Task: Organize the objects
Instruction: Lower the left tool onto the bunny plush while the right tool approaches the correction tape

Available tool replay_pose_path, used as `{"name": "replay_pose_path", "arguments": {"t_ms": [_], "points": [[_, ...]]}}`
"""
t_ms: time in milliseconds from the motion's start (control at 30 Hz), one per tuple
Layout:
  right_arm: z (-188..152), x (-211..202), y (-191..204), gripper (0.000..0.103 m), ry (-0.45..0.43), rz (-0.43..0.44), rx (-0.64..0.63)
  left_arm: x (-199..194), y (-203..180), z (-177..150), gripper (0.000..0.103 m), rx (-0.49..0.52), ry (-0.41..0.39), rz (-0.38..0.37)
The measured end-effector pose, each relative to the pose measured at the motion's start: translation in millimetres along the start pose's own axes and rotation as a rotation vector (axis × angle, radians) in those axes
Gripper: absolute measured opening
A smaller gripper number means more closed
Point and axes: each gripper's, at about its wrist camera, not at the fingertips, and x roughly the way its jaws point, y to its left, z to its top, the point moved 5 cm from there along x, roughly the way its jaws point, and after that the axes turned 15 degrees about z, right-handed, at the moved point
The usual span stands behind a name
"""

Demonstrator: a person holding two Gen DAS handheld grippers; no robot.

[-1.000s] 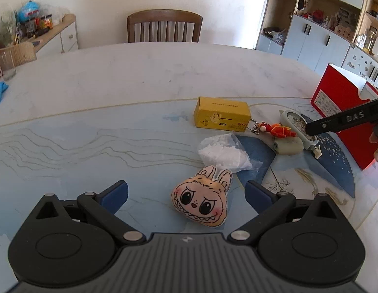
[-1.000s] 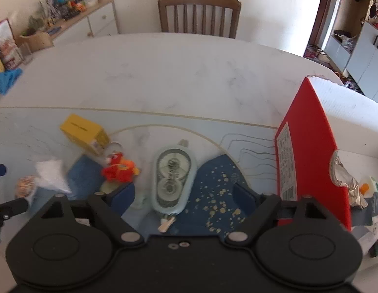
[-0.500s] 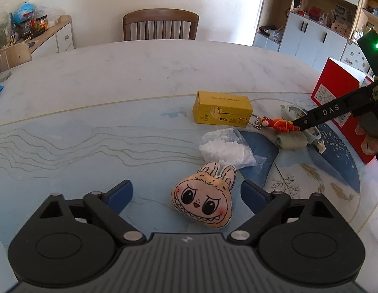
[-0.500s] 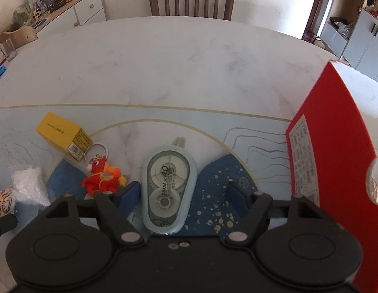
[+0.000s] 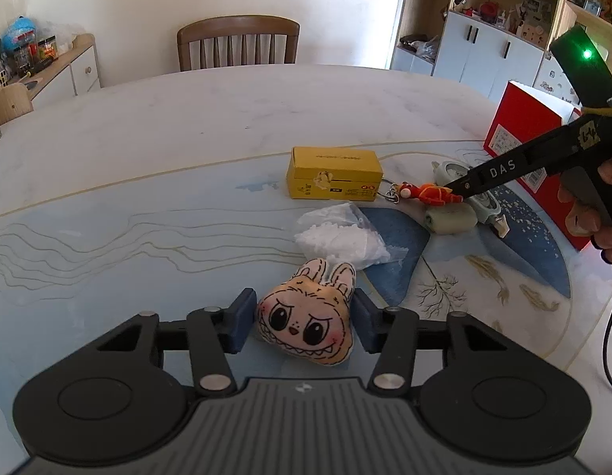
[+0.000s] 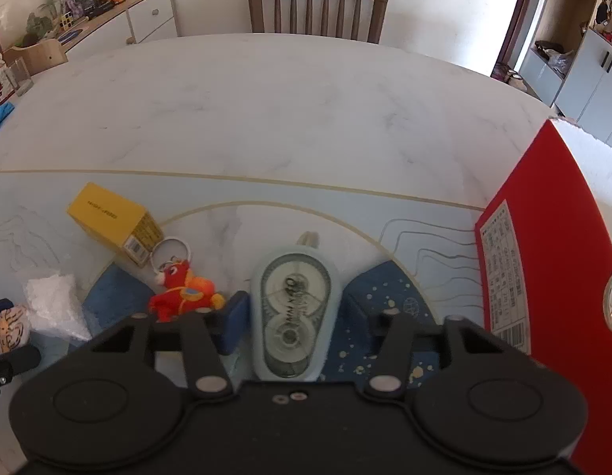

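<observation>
My left gripper (image 5: 304, 326) has closed onto a beige bunny-face plush (image 5: 306, 326) on the table; both pads touch its sides. My right gripper (image 6: 292, 320) has closed around a pale blue correction-tape dispenser (image 6: 294, 308), its pads against both sides. A red toy keychain (image 6: 183, 291) lies just left of the right gripper, and shows in the left wrist view (image 5: 428, 192). A yellow box (image 5: 333, 174) and a small bag of white granules (image 5: 341, 235) lie between the two grippers. A red box (image 6: 543, 261) stands at the right.
A pale green block (image 5: 450, 219) lies under the keychain. A wooden chair (image 5: 238, 43) stands at the table's far side. A sideboard (image 6: 108, 19) with clutter is at the back left, cupboards (image 5: 495, 55) at the back right.
Both grippers have gone from wide open to closed: the left onto the bunny plush, the right onto the tape dispenser. Both moved forward over their objects.
</observation>
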Motion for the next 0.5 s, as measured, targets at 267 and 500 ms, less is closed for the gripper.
{"name": "replay_pose_path", "arguments": {"t_ms": [267,500], "points": [[-2,-8,4,0.048,-0.021,-0.029,-0.024,-5,0,5,0.049,-0.017,0.007,0.006],[-7,-37,6,0.048,-0.056,-0.001,-0.02,-23,-6,15,0.049,-0.034,-0.011,-0.008]]}}
